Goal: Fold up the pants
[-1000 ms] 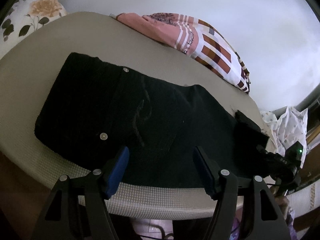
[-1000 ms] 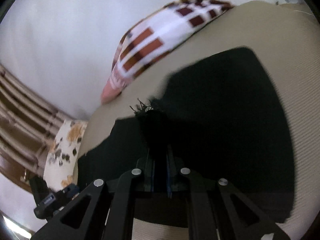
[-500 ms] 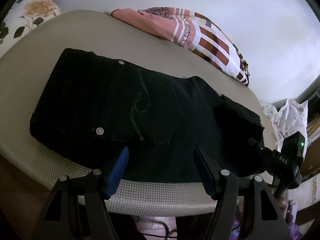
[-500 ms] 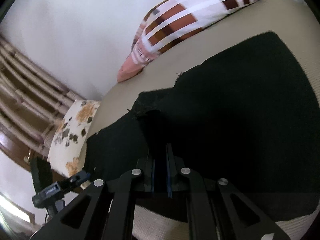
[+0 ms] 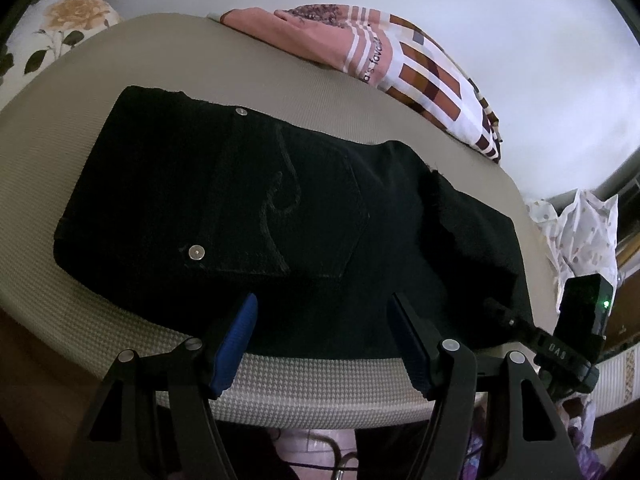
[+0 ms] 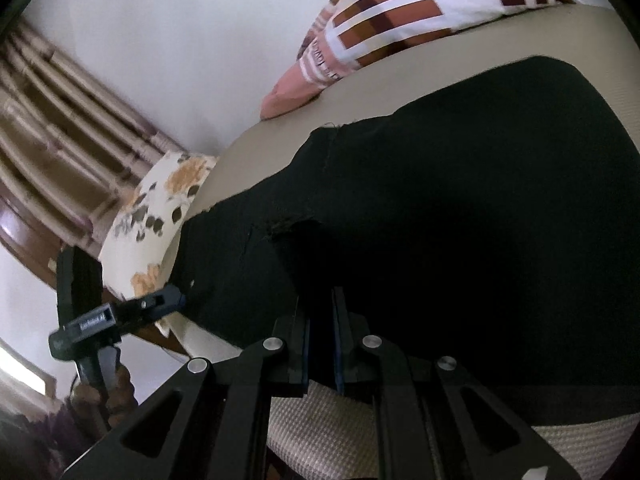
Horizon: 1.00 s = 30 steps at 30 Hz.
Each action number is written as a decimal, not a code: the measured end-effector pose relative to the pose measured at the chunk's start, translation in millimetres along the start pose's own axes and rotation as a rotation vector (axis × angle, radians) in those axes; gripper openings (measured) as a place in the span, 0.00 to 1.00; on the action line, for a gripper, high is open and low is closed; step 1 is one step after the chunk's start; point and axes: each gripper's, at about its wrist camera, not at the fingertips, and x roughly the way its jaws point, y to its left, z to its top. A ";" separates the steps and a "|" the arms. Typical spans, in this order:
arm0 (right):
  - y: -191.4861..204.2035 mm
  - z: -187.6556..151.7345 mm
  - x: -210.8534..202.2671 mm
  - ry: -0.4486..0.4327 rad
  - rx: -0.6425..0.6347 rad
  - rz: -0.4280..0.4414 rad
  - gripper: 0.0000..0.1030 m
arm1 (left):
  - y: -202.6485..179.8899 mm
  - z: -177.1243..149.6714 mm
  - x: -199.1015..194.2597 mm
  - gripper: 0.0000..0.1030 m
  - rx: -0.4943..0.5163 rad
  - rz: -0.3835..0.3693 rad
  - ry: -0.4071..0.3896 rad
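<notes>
Black pants lie spread on a beige mat, back pocket and two metal rivets facing up. My left gripper hovers open above their near edge, nothing between its blue pads. In the right wrist view the pants fill the middle, and my right gripper is shut on a frayed leg hem that it holds folded over the rest of the cloth. That same folded leg end shows at the right in the left wrist view, with the right gripper's body beside it.
A pink and brown checked garment lies at the mat's far edge against a white wall. A floral pillow sits at the far left end, by a striped curtain. A dotted white cloth hangs off to the right.
My right gripper has carried the leg hem leftward over the pants and lower toward them, rolling as it went. The left gripper stays put, still open.
</notes>
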 end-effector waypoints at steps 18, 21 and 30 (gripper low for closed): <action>21.1 -3.0 19.4 0.046 -0.108 -0.027 0.11 | -1.0 -1.0 5.7 0.66 0.011 0.006 0.027; 24.6 -4.3 24.0 0.057 -0.129 -0.032 0.12 | -0.9 -1.7 6.2 0.66 0.012 0.006 0.028; 28.3 -7.0 27.1 0.080 -0.164 -0.037 0.17 | -0.8 -1.5 9.0 0.68 0.023 0.008 0.035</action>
